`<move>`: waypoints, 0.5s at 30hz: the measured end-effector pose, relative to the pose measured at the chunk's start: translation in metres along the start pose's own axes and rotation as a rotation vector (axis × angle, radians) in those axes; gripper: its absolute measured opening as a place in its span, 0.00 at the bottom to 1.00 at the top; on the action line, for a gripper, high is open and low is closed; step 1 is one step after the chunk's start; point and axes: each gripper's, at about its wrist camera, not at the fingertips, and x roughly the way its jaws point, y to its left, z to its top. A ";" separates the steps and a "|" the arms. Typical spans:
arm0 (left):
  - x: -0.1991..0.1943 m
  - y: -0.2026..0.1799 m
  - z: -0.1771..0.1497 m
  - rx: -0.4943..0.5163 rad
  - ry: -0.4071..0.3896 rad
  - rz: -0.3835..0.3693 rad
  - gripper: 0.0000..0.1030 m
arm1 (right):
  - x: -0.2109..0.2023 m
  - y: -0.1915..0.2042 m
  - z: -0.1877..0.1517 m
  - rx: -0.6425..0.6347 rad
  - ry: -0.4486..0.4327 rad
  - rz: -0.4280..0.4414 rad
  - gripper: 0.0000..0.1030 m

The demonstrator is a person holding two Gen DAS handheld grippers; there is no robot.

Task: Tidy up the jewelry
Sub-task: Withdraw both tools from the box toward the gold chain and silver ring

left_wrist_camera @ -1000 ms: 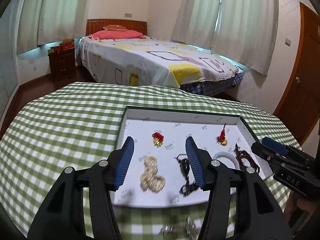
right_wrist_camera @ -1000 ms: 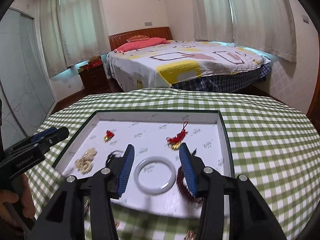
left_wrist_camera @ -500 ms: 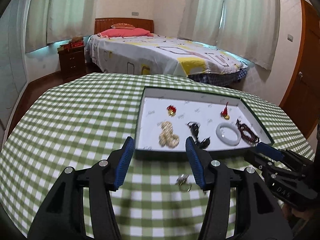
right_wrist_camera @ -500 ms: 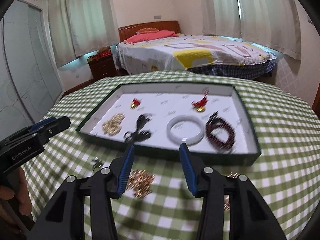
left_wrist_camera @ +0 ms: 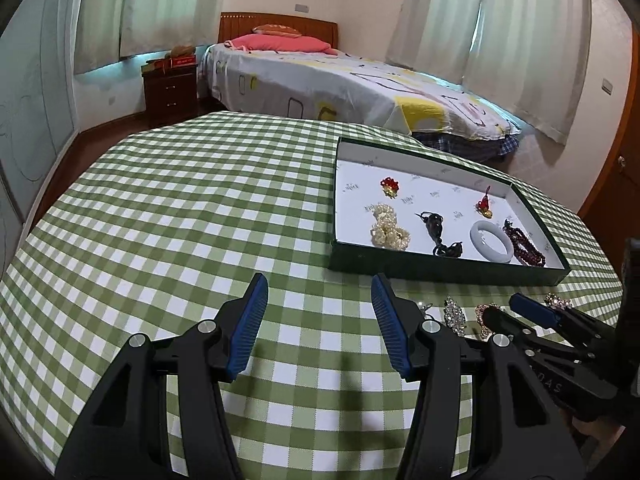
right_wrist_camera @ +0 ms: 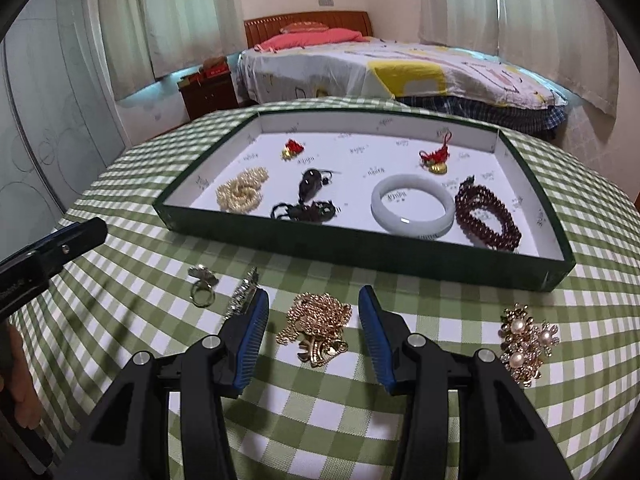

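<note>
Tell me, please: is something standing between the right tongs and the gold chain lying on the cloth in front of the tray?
Nothing visible does. The right tongs are open and empty, and the gold chain lies on the checked cloth framed between the two fingers. The silver brooch sits just left of the left finger, aside from the path.

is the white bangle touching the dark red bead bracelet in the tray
Cannot tell. In the right wrist view the white bangle and the dark red bead bracelet lie side by side in the tray, too close to show contact or a gap.
</note>
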 end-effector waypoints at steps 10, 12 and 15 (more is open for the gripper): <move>0.006 -0.012 -0.007 0.025 0.026 -0.023 0.51 | 0.005 -0.002 -0.002 -0.014 0.033 0.005 0.18; 0.007 -0.015 -0.008 0.029 0.032 -0.029 0.51 | 0.005 -0.005 -0.003 -0.009 0.034 0.021 0.13; 0.008 -0.019 -0.010 0.033 0.040 -0.039 0.51 | 0.003 -0.005 -0.003 -0.016 0.032 0.030 0.12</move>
